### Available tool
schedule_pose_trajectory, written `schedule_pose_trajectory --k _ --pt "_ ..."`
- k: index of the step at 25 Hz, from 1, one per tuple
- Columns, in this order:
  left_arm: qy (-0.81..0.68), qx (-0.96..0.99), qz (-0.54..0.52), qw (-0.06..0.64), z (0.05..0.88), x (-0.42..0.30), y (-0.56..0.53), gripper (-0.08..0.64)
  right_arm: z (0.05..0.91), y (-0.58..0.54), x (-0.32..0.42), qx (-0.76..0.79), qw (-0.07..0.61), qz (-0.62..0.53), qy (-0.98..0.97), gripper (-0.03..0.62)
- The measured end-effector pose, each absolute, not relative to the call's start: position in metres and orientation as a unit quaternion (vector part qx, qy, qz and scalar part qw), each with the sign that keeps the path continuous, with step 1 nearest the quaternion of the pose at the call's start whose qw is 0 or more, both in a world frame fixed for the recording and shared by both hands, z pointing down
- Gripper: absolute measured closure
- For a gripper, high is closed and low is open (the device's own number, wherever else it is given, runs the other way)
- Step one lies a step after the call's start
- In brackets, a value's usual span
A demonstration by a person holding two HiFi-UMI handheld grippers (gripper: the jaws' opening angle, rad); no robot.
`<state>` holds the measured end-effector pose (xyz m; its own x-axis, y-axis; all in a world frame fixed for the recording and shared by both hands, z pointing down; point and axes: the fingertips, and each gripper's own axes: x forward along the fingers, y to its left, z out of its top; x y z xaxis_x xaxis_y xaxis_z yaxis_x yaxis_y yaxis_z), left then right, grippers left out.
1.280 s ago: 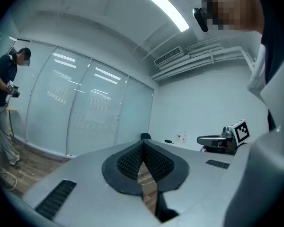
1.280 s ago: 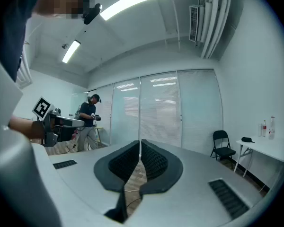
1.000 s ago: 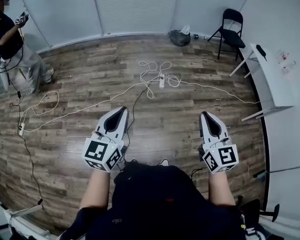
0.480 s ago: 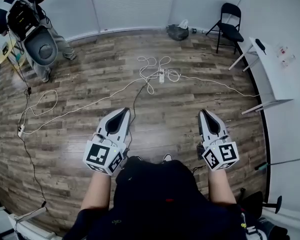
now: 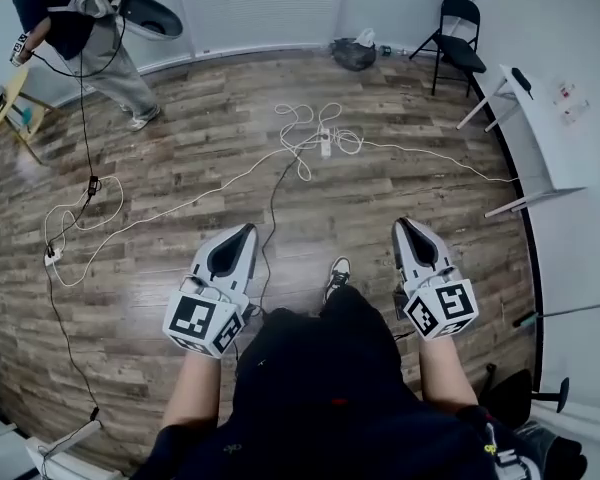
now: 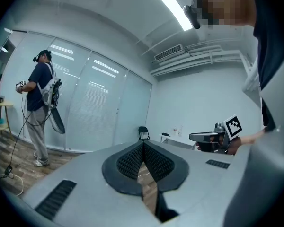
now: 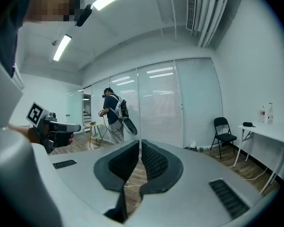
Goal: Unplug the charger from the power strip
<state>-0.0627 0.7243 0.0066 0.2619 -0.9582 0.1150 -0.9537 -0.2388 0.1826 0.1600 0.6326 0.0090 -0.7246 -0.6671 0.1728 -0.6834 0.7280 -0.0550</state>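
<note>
The power strip (image 5: pixel 325 149) lies on the floor (image 5: pixel 400 193) among white cables (image 5: pixel 305 133), well ahead; its charger is too small to see. The left tongs (image 5: pixel 246 230) and right tongs (image 5: pixel 404 225), both clenched and empty, should approach first, then open before gripping.

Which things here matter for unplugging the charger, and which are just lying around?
For the job: power strip, white cords around it, left gripper, right gripper.
Lying about: folding chair, white table, dark bag by the wall.
</note>
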Motion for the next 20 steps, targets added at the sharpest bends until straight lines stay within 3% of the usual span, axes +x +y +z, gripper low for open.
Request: schedule_pose_trajectory --k 20 --pt "-0.599 0.793 0.024 0.108 0.018 -0.071 0.577 0.541 0.023 0.480 0.136 0.356 0.047 0.078 -0.930 0.560"
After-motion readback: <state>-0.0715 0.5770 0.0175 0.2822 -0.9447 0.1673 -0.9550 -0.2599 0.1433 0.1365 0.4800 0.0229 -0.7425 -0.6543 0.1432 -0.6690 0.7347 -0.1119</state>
